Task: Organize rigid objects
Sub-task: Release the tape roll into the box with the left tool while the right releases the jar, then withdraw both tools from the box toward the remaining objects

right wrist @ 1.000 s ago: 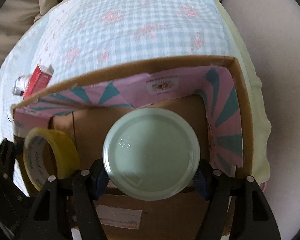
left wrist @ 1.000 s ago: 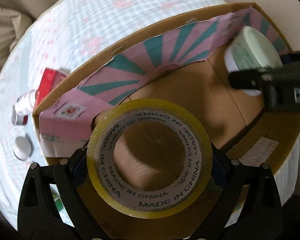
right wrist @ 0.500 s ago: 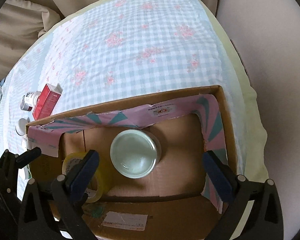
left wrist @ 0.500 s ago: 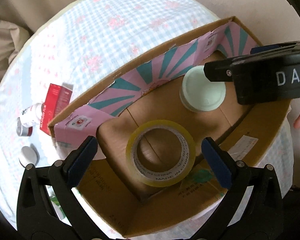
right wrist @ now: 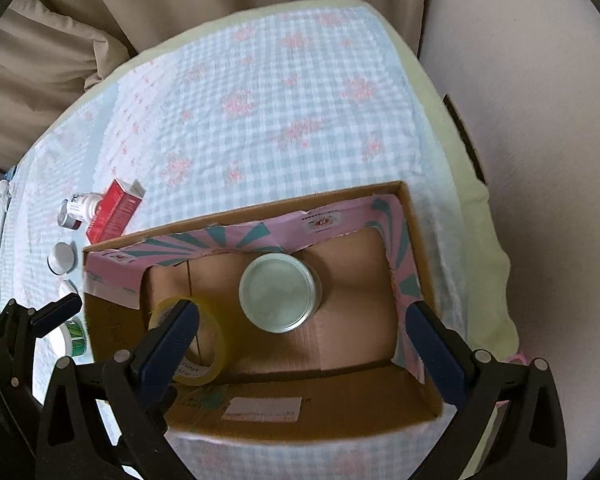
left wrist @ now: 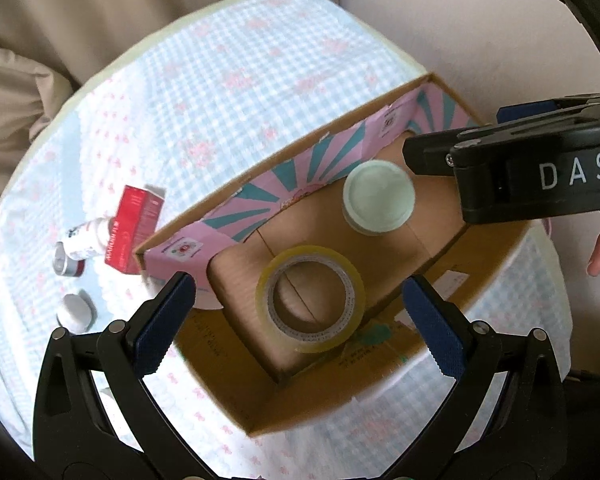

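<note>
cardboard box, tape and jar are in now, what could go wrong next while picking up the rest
The red carton and white bottle lie touching just outside the cardboard box wall, so a grab at one may nudge the other or catch the rim. The tape roll and jar already fill much of the floor; later drops could land on them and tip. The left gripper and right gripper, both open, work close together and could collide.

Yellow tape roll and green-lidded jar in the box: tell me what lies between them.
Only bare cardboard box floor separates yellow tape roll from green-lidded jar, shown in the left wrist view.
</note>
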Demonstrator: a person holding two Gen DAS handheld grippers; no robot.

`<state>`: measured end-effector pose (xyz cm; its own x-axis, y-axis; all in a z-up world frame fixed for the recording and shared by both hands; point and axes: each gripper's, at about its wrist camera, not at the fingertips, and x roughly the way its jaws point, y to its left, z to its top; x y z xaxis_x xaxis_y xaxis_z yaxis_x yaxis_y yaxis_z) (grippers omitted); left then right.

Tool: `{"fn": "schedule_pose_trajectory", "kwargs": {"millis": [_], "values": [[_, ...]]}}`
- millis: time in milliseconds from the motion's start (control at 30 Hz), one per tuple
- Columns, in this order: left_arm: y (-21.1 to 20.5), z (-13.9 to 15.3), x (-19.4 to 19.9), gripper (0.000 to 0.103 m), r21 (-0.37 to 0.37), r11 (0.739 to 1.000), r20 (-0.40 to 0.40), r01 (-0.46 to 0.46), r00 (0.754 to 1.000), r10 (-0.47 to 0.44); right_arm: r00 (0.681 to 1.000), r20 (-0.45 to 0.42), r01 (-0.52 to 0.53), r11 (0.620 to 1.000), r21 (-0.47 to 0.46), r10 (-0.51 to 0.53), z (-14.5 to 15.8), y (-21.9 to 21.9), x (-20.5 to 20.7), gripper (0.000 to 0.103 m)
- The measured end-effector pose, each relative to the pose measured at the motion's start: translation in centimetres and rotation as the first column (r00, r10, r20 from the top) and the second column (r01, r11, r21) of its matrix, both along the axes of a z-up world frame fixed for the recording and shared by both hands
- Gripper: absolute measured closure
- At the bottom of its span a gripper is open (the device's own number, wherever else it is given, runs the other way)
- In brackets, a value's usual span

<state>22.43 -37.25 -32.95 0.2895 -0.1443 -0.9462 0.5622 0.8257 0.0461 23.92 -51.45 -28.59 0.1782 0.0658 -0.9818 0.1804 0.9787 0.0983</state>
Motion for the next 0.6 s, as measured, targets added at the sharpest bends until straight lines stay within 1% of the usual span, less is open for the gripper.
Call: {"fn": "schedule_pose_trajectory", "kwargs": {"millis": [100,133,200,333,467,533,600], "values": [[0.9,2.2,-0.7,0.0,-0.017,1.0,0.026,-0.006,1.0,0.006,1.0,0.015,-0.005,1.0,-0.02,0.005,2.3,0.5,-0.6,0.0],[1.4,3.4,-1.1,0.0,-0.025,1.0,0.04,-0.009,0.999,0.01,1.0,0.021,-0.006,1.0,-0.026,0.007,3.0,0.7,-0.7,0.0],[2.5,5.2,-1.6,0.0,-0.04,0.999,0.06,-0.015,0.998,0.017,0.999,0.044,-0.005,0.999,-0.034,0.006,5.2,1.2,-1.2,0.0],[5.5,9.9,-3.0,0.0,-0.092,0.995,0.097,-0.049,0.994,0.057,0.996,0.082,-0.015,0.998,-0.065,0.02,9.8,2.7,-2.2,0.0],[9.9,14.5,-4.7,0.0,-0.13,0.988,0.141,-0.086,0.985,0.104,0.992,0.122,-0.006,0.997,-0.071,0.015,14.2,4.9,-3.6,0.0],[12.4,16.1,-5.5,0.0,-0.143,0.984,0.154,-0.106,0.98,0.128,0.988,0.152,0.003,0.998,-0.062,0.007,16.4,6.5,-4.6,0.0],[15.4,17.4,-6.1,0.0,-0.162,0.978,0.163,-0.131,0.974,0.158,0.985,0.171,0.006,0.998,-0.057,0.003,18.0,8.3,-5.4,0.0]]}}
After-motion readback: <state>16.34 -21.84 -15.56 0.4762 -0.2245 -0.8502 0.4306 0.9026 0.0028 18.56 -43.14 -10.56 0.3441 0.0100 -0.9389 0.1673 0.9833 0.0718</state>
